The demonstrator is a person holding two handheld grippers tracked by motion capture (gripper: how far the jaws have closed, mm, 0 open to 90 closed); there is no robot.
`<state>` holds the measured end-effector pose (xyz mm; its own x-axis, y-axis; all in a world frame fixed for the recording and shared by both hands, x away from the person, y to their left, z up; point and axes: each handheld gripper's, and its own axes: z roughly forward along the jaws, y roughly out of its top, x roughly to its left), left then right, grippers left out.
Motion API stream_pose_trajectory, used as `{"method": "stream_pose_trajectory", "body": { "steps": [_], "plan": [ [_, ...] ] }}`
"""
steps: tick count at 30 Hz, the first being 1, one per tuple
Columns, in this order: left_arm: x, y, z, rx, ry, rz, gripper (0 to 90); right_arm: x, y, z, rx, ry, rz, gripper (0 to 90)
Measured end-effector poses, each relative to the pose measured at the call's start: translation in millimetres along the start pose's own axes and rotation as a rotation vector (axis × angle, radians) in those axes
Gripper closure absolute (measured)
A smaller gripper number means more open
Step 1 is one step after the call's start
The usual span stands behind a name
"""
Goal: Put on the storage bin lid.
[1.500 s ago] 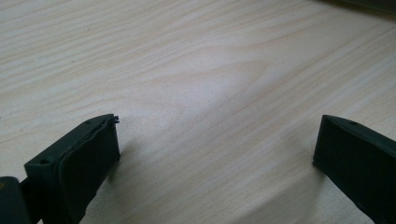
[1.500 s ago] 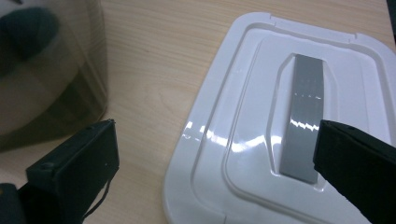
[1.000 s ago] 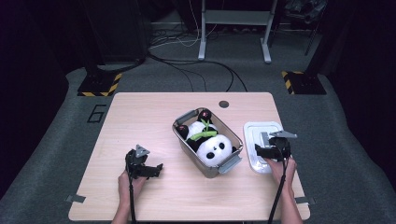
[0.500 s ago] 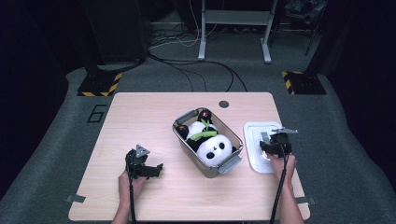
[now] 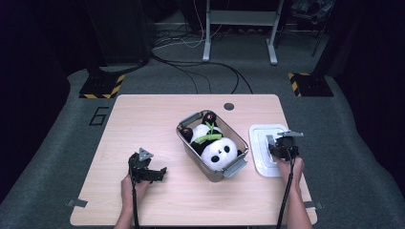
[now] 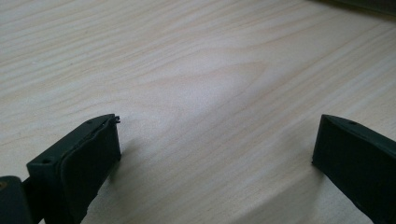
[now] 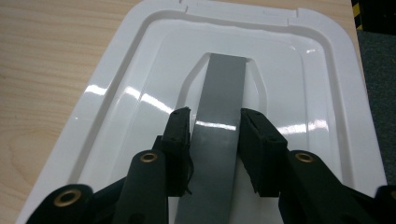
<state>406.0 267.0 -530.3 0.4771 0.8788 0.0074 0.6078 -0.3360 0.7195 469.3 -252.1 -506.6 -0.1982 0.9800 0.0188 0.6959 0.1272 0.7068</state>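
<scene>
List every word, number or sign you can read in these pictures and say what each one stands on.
"6": a large dark numeral on the grey floor mat, left of the wooden table.
No readable text shows on the white lid, its grey handle, the storage bin or the panda plush.

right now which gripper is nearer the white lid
Right. The right gripper has its jaws clamped on the grey handle of the white lid. The left gripper rests open on the table, across the bin from it.
</scene>
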Motion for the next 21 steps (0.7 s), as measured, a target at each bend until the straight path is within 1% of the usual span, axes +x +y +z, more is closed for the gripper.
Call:
{"method": "stream_pose_trajectory", "body": {
  "steps": [3,5,9,13,14,19,21],
  "plan": [
    [-0.2,-0.1,-0.1,-0.001,-0.001,0.001,0.5,-0.6,-0.2,0.1,-0.007,0.003,-0.004,65.2],
    [-0.2,-0.1,-0.1,-0.002,-0.001,0.001,0.7,1.1,0.0,0.3,-0.012,0.014,0.004,66.8],
    [-0.2,-0.1,-0.1,-0.002,-0.001,0.0,0.7,3.2,1.8,0.3,-0.009,0.016,-0.024,66.9],
    [-0.2,-0.1,-0.1,-0.002,-0.001,0.0,0.7,3.3,1.9,-2.1,-0.016,0.037,-0.025,66.9],
    [-0.1,-0.1,-0.1,-0.002,-0.001,0.001,0.7,2.9,1.9,-3.9,-0.025,0.046,-0.016,66.9],
    [-0.1,-0.1,-0.1,-0.002,-0.001,0.0,0.7,2.1,3.2,-13.1,-0.042,0.065,-0.026,66.9],
    [-0.1,-0.1,-0.1,-0.002,-0.001,0.0,0.7,3.1,3.8,-16.3,-0.051,0.073,-0.021,66.9]
  ]
}}
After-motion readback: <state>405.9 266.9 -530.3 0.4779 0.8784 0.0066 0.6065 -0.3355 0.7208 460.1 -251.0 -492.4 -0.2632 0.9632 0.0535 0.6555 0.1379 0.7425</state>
